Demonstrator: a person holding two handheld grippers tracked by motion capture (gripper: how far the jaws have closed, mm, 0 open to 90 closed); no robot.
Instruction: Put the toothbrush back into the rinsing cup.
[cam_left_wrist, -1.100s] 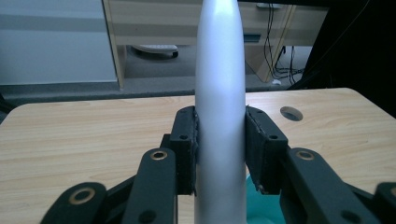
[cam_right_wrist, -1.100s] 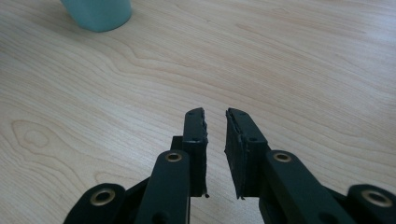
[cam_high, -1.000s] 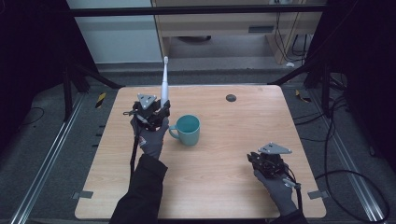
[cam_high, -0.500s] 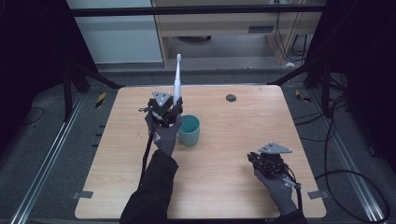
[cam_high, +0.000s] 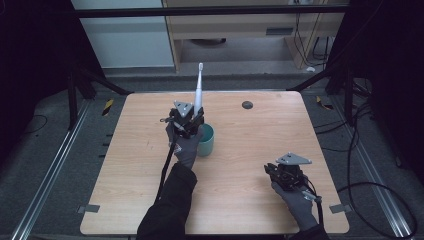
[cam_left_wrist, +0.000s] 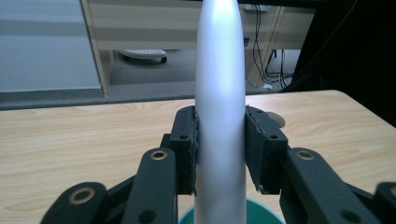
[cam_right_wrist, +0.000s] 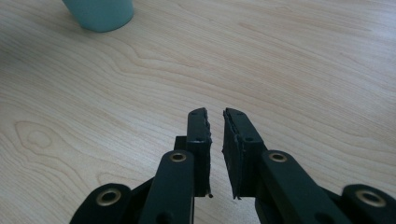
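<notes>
High view: left gripper (cam_high: 192, 121) has carried the white toothbrush (cam_high: 198, 87) rightward to directly over the teal cup (cam_high: 206, 141) | jaws clamped on its handle, brush upright | right gripper (cam_high: 280, 172) idle, nearly closed, empty, right of cup | likely next: lower into cup

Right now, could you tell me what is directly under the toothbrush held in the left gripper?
The teal cup sits just below the toothbrush, whose handle the left gripper clamps upright. The toothbrush's lower end and the cup's inside are hidden behind the gripper.
</notes>
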